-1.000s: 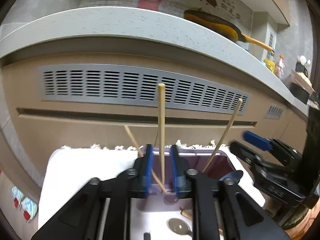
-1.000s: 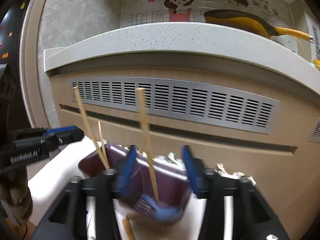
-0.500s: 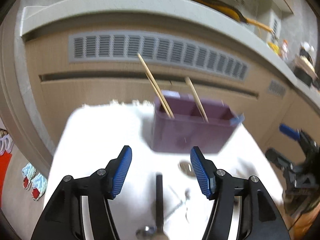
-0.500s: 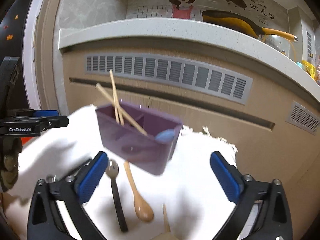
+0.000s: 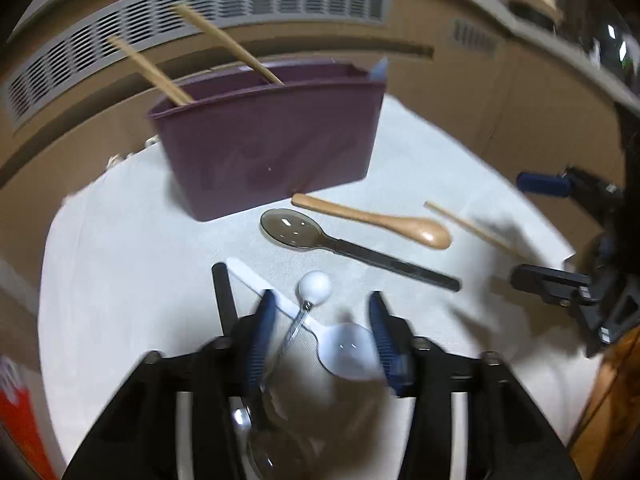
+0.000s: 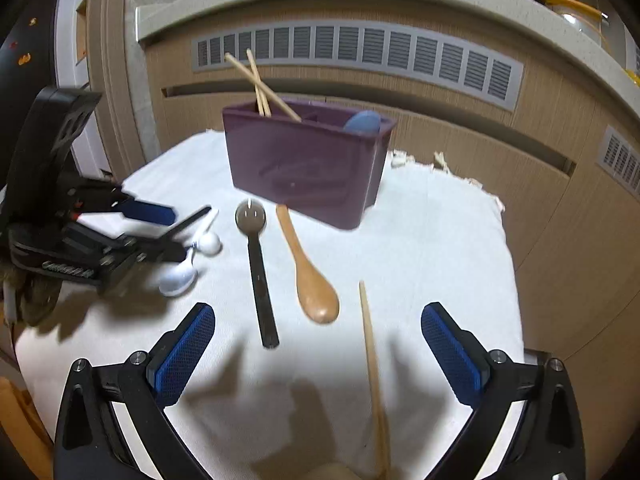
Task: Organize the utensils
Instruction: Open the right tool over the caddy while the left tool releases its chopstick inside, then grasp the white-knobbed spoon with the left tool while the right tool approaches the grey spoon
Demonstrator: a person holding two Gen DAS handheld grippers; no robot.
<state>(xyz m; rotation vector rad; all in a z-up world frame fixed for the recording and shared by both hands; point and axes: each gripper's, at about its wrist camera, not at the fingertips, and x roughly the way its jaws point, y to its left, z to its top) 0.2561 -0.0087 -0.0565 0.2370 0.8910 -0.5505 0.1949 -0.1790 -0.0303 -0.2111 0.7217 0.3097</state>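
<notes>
A purple holder (image 5: pixel 264 140) (image 6: pixel 304 164) stands on the white cloth with chopsticks (image 6: pixel 256 80) and a blue spoon (image 6: pixel 362 122) in it. My left gripper (image 5: pixel 322 340) (image 6: pixel 168 232) hangs low over a white plastic spoon (image 5: pixel 344 348) (image 6: pixel 178 278) and a metal utensil with a white ball end (image 5: pixel 314 288). Its jaws are closing, with both between them and the pads not pressing. My right gripper (image 6: pixel 320 352) is wide open low over the cloth. A loose chopstick (image 6: pixel 370 356) (image 5: pixel 468 226) lies between its fingers, untouched.
A wooden spoon (image 6: pixel 310 276) (image 5: pixel 372 220) and a dark spoon with a black handle (image 6: pixel 256 272) (image 5: pixel 352 246) lie in front of the holder. A black handle (image 5: pixel 224 300) lies left of my left fingers. Cabinet fronts with a grey vent (image 6: pixel 360 52) rise behind the cloth.
Both grippers let go of chopsticks at the holder, pulled back and sank toward the cloth. The right one opened wide. The left one opened, then narrowed over the white spoon.
</notes>
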